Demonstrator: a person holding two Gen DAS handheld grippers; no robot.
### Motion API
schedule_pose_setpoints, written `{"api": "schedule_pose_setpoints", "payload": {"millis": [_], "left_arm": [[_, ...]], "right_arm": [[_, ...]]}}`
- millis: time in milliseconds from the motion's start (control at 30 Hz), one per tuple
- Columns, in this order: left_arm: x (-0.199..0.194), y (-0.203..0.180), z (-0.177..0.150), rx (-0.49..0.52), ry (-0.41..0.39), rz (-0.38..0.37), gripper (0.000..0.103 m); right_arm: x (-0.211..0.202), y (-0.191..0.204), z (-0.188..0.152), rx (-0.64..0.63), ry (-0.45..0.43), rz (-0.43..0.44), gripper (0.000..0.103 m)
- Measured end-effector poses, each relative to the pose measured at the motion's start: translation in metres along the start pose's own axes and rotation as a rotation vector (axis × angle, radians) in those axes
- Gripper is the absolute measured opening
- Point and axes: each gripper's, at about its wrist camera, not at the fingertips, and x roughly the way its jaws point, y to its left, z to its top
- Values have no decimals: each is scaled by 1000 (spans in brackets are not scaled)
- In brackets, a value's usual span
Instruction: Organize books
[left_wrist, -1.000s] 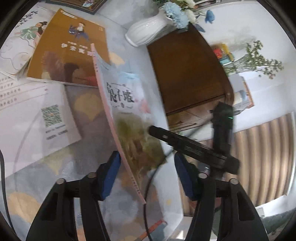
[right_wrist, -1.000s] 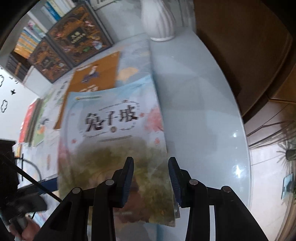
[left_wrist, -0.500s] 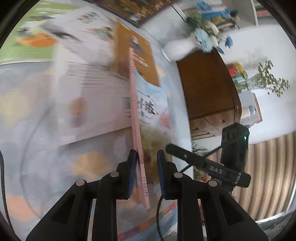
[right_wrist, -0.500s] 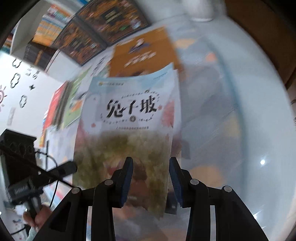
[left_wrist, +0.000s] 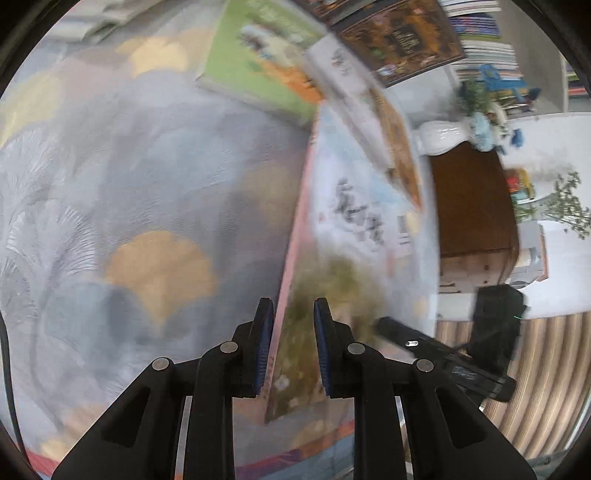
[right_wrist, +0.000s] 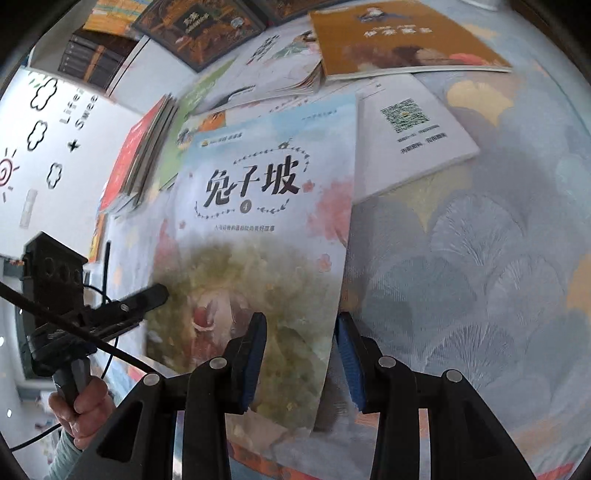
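Over the patterned tablecloth (left_wrist: 129, 192) — storybook (right_wrist: 258, 229), raised on edge, my left gripper (left_wrist: 293, 347) clamped on its spine; my right gripper (right_wrist: 301, 354) parted astride its lower edge; orange book (right_wrist: 399, 37) at 12 o'clock.

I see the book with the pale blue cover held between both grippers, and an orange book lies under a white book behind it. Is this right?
Almost. In the right wrist view the orange book lies on top of the white book, not under it. The pale blue book is between both grippers.
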Motion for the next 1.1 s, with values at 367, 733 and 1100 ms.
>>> {"api": "schedule_pose_setpoints", "payload": {"millis": [367, 733, 1100], "left_arm": [[14, 9, 9, 83, 145, -163, 22], [5, -22, 8, 203, 176, -180, 15], [-2, -8, 19, 27, 239, -426, 15]], "right_arm": [[-7, 10, -44, 97, -90, -116, 37], [-7, 6, -58, 284, -117, 58, 37], [3, -37, -79, 561, -141, 453, 53]]}}
